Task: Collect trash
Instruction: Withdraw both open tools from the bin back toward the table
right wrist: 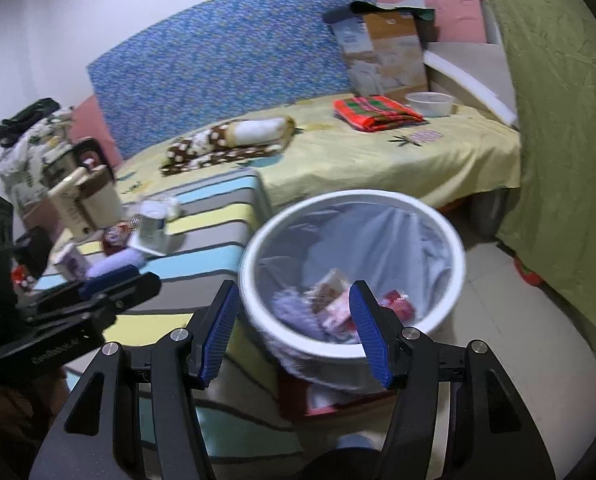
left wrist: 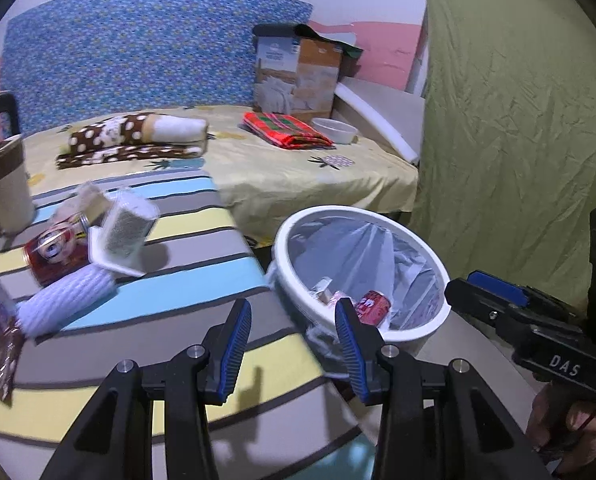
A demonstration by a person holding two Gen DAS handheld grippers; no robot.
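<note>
Left wrist view: left tongs wide open, holding nothing, above the striped surface beside the white bin. Bin lined with a clear bag; inside, a red can and a wrapper, both partly hidden by the rim and one finger. Trash on the surface: red packet, clear plastic container, white knitted item, all blurred. Right wrist view: right tongs wide open, empty, over the bin; contents smeared, hard to identify.
</note>
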